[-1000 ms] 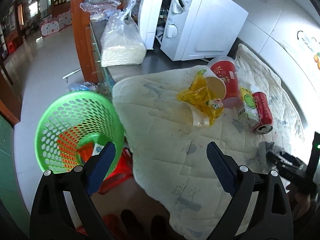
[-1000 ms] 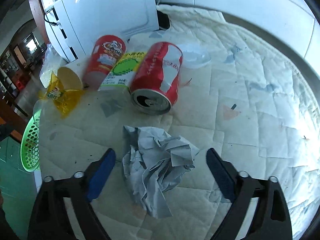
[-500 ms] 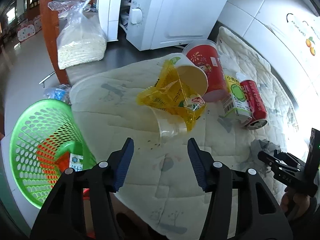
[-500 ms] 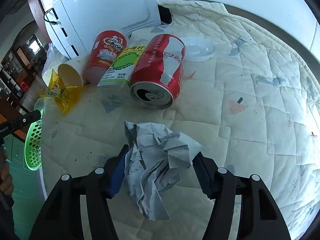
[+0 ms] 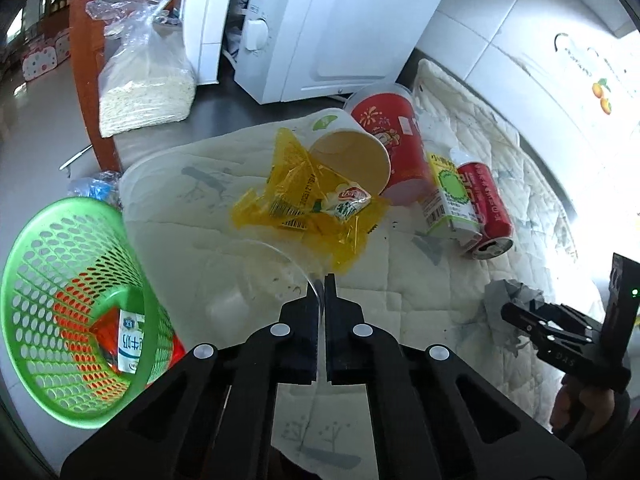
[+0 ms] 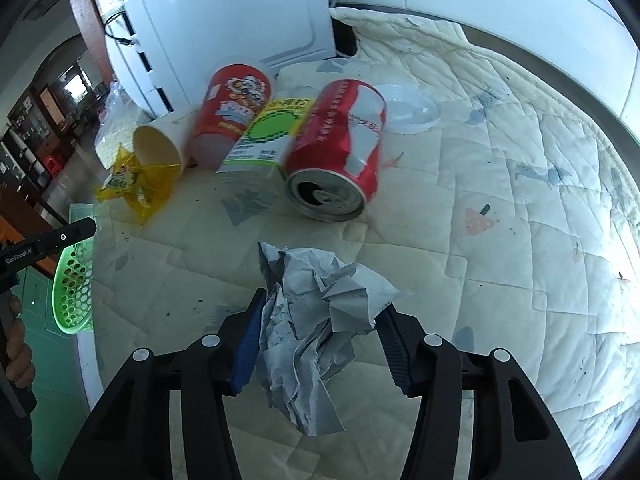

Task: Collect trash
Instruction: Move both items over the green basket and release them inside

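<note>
Both grippers have closed in since the earlier frames. Previously spread wide above the quilt (image 5: 472, 292), the left gripper (image 5: 321, 280) now has its jaws pressed together on the rim of a clear plastic cup (image 5: 256, 280), the thin wall pinched between the pads. That cup lies on its side directly ahead of and to the left of the fingertips, its mouth toward the camera.

Right gripper (image 6: 320, 320): the jaws are closing on a crumpled grey paper (image 6: 316, 320), which sits between them; both pads bear against its sides. The paper bulges forward past the fingertips and hangs below them.

Ahead of the left gripper lies a yellow wrapper (image 5: 316, 208), with a paper cup (image 5: 352, 152) on its side just beyond, touching a red tub (image 5: 396, 140). Right of these, a green-and-yellow carton (image 5: 448, 196) and a red can (image 5: 486, 208) lie side by side. Ahead of the right gripper the can's open end faces the camera. A green basket (image 5: 76, 304) stands off the counter edge, left of the left gripper, with a carton inside. A white microwave (image 5: 332, 28) stands beyond the trash.
</note>
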### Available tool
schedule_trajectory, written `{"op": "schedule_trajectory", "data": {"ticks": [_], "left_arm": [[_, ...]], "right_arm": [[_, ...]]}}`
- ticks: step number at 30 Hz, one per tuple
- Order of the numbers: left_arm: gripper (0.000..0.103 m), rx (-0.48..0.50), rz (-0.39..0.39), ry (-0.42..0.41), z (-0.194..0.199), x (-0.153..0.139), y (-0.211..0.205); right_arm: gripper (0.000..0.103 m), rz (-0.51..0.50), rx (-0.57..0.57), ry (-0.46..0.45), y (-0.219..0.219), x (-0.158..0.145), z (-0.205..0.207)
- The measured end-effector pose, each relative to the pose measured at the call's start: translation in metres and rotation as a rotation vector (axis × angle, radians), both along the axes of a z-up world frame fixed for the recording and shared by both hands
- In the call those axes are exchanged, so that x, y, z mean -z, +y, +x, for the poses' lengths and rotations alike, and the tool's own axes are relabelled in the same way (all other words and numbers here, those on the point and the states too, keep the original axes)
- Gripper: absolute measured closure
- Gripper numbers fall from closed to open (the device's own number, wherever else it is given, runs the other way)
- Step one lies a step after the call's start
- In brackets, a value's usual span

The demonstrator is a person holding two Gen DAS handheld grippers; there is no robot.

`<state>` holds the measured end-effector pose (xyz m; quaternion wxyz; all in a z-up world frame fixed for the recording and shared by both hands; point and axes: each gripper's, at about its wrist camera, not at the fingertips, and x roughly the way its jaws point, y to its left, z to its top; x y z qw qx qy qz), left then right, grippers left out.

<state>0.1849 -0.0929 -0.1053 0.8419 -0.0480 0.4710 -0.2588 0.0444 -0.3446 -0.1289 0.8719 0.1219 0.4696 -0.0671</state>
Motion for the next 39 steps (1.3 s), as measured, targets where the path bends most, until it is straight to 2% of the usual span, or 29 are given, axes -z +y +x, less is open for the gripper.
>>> {"op": "schedule_trajectory", "data": {"ticks": [8, 18, 24, 28, 36, 39], "left_arm": [[0.102, -0.051, -0.040, -0.039, -0.025, -0.020, 0.035], [0.102, -0.205, 0.016, -0.106, -0.038, -0.038, 0.115], [0.102, -0.315, 0.102, -0.090, -0.028, -0.022, 0.168], [0.102, -0.384, 0.136, -0.033, -0.016, -0.001, 0.205], [0.100, -0.462, 0.160, 0.069, -0.003, 0.032, 0.252], [0.093, -0.480, 0.156, 0.088, -0.001, 0.039, 0.262]], "right_arm": [[0.053, 0.017, -0.078, -0.043, 0.029, -0.022, 0.002], [0.053, 0.015, -0.291, -0.075, 0.113, -0.042, 0.033], [0.053, 0.013, -0.446, -0.086, 0.185, -0.050, 0.061], [0.053, 0.020, -0.520, -0.081, 0.225, -0.048, 0.082], [0.052, 0.028, -0.610, -0.056, 0.298, -0.033, 0.128], [0.051, 0.033, -0.624, -0.044, 0.321, -0.021, 0.147]]}}
